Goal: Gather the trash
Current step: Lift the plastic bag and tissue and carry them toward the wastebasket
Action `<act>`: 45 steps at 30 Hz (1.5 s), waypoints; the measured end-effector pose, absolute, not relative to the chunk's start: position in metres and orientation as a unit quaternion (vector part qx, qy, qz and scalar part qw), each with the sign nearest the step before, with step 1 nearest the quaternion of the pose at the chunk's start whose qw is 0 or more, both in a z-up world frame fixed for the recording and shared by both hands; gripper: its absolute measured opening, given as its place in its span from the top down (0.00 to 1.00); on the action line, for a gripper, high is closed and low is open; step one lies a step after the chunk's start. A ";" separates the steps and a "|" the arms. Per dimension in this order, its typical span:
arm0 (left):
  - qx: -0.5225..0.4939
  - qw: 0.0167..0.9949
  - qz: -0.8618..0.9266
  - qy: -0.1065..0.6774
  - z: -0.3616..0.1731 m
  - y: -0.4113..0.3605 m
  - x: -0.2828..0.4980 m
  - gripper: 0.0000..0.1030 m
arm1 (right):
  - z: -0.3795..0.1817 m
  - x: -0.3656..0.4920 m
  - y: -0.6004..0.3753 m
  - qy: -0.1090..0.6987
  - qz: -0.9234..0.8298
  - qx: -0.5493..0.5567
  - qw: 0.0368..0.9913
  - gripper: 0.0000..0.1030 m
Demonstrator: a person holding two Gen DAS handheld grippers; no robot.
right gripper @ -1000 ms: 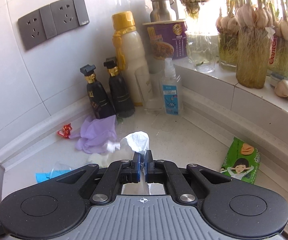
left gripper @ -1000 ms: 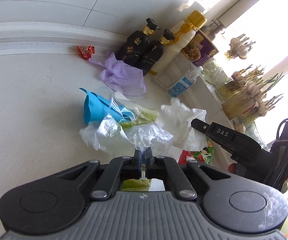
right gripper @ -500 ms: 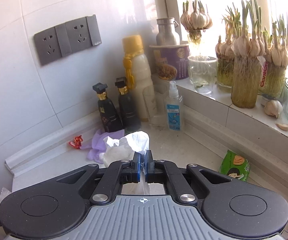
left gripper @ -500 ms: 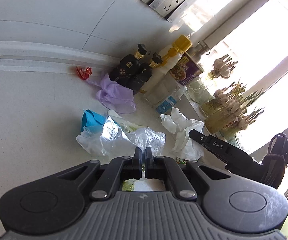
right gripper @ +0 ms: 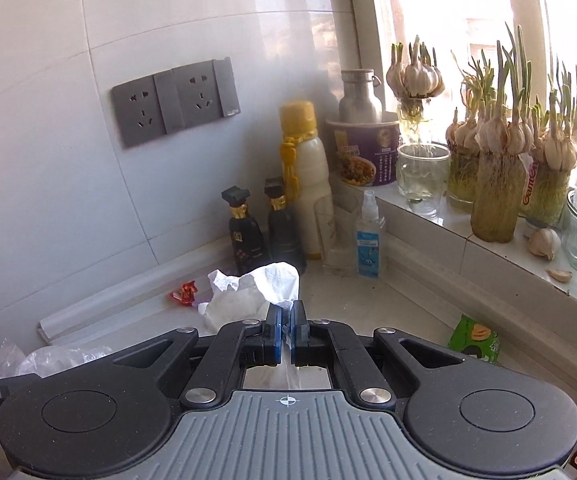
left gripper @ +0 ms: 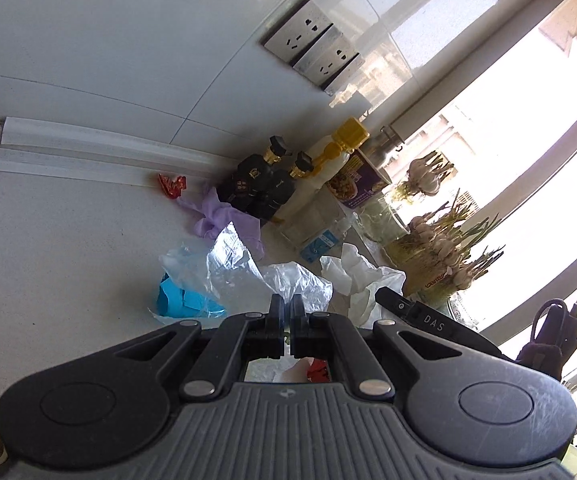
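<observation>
My left gripper [left gripper: 286, 307] is shut on a crumpled clear plastic bag [left gripper: 244, 270], lifted off the white counter [left gripper: 68, 248]. A blue scrap [left gripper: 180, 300] lies under the bag's left edge. My right gripper [right gripper: 286, 312] is shut on a crumpled white tissue [right gripper: 256, 286], which also shows in the left wrist view as the white tissue [left gripper: 362, 276] beside the right gripper's black body [left gripper: 416, 314]. A red candy wrapper [left gripper: 171, 185] [right gripper: 184, 293] and a purple glove [left gripper: 224, 216] lie near the wall. A green snack packet [right gripper: 474, 338] lies by the sill.
Two dark bottles [right gripper: 264, 232], a white bottle with a yellow cap [right gripper: 306, 176], a spray bottle [right gripper: 369, 236] and a drinking glass stand in the corner. Sprouting garlic jars [right gripper: 496, 168], a purple cup [right gripper: 362, 152] and loose garlic line the windowsill. Grey sockets [right gripper: 174, 100] sit on the wall.
Both grippers have risen and pulled back from the counter. The plastic bag and the white tissue came up with them, and the wall sockets have come into the left wrist view.
</observation>
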State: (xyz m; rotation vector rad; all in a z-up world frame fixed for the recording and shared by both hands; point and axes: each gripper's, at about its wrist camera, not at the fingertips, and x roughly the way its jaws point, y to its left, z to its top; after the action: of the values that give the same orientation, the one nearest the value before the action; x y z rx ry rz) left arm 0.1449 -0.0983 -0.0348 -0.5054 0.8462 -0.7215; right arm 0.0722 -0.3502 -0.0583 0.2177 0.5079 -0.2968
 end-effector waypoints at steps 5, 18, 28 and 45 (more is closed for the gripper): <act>-0.248 0.825 -0.331 0.386 -0.030 -0.081 0.142 0.98 | -0.052 0.068 -0.337 0.248 -0.134 0.104 0.954 0.98; -0.278 0.842 -0.289 0.362 -0.022 -0.024 0.139 0.98 | -0.046 0.071 -0.288 0.257 -0.088 0.094 0.958 0.98; -0.300 0.853 -0.233 0.359 -0.031 0.036 0.140 0.98 | -0.053 0.083 -0.231 0.279 -0.036 0.071 0.957 0.98; -0.321 0.855 -0.133 0.386 -0.077 0.134 0.135 0.98 | -0.085 0.103 -0.124 0.341 0.055 0.014 0.938 0.98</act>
State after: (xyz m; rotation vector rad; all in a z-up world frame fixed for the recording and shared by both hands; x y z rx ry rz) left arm 0.1349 0.1338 -0.0766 -0.6751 0.8117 -0.2794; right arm 0.1029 -0.1236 -0.0847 0.0292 0.6961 0.1117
